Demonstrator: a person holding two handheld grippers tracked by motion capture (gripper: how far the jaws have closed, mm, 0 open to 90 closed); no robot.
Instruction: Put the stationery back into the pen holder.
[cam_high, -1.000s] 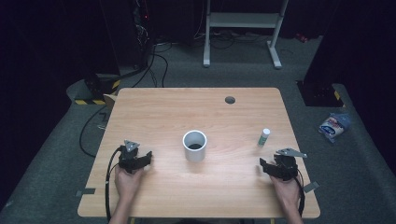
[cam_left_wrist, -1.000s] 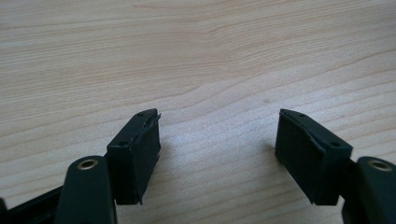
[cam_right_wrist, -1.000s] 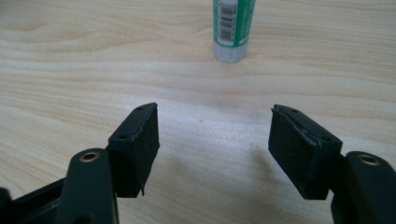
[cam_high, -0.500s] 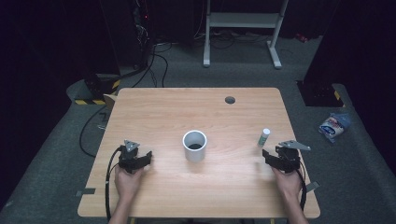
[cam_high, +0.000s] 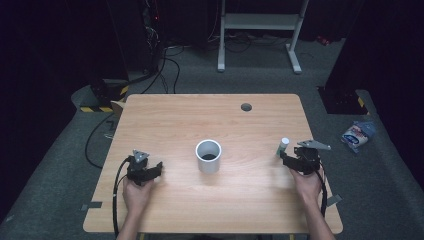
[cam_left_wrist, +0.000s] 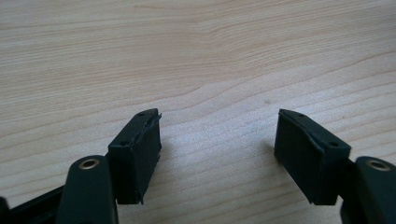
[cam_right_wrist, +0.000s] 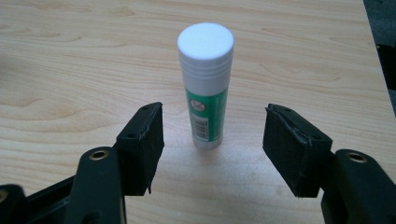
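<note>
- Right gripper (cam_right_wrist: 212, 140) is sitting open, jaws flanking the upright glue stick (cam_right_wrist: 206, 86) at its 12 o'clock, not touching.
- Glue stick is standing at 3 o'clock of the cup (cam_high: 208, 156), well apart.
- Judgement: it should be advancing level and closing on the green label, below the cap.
- Left gripper (cam_left_wrist: 217, 144) is idling open over bare table (cam_left_wrist: 196, 51).

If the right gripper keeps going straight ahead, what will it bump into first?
Probably the glue stick: it stands upright between the open jaws of the right gripper, just ahead of them, untouched.
</note>
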